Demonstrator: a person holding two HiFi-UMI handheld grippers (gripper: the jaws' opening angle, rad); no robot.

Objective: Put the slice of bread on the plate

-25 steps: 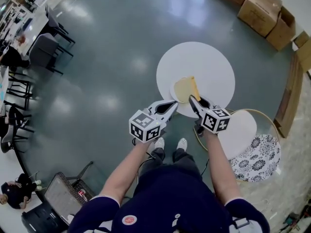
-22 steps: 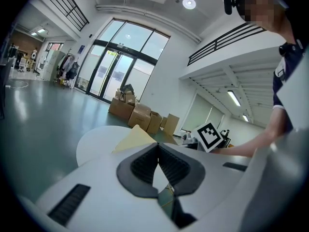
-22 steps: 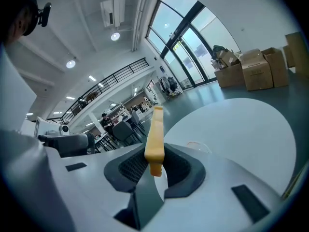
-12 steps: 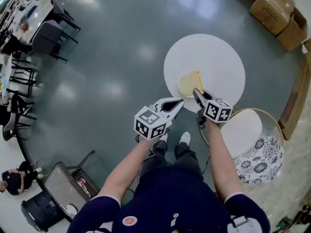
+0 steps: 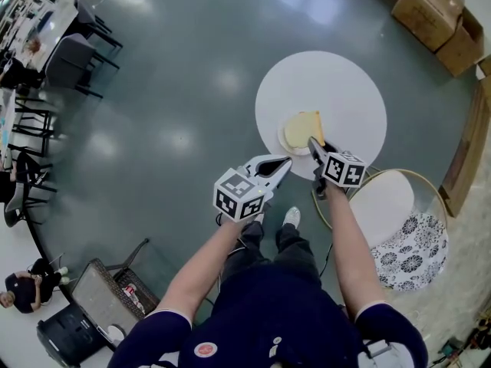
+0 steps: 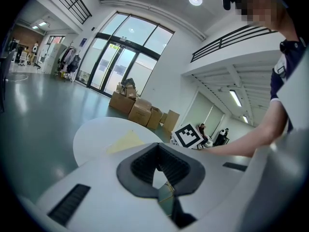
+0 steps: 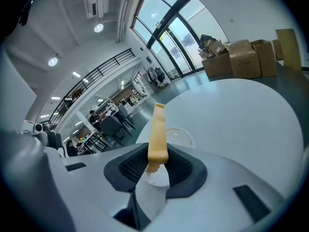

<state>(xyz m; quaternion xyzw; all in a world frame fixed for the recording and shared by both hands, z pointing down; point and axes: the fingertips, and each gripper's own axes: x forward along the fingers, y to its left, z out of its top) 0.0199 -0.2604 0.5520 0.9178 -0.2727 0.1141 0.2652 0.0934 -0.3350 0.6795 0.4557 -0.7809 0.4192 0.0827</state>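
Note:
A yellow slice of bread [image 5: 302, 128] hangs over the near part of a round white table [image 5: 337, 83], above a small pale plate [image 5: 283, 142]. My right gripper [image 5: 313, 143] is shut on the slice's near edge. In the right gripper view the bread [image 7: 158, 132] stands edge-on between the pads, with the plate [image 7: 179, 136] on the table just beyond it. My left gripper [image 5: 285, 161] hovers off the table's near-left rim, jaws together and holding nothing. The left gripper [image 6: 157, 149] view shows the bread [image 6: 124, 141] over the table.
Cardboard boxes [image 5: 430, 10] stand beyond the table at the top right. A white round seat [image 5: 380, 205] and a patterned cushion [image 5: 414, 251] sit to the right of my arm. Chairs and desks [image 5: 73, 60] line the far left. My feet [image 5: 290, 217] are near the table.
My right gripper has come down with the bread, bringing it lower over the plate. The left gripper has sunk slightly and stays beside the table's edge.

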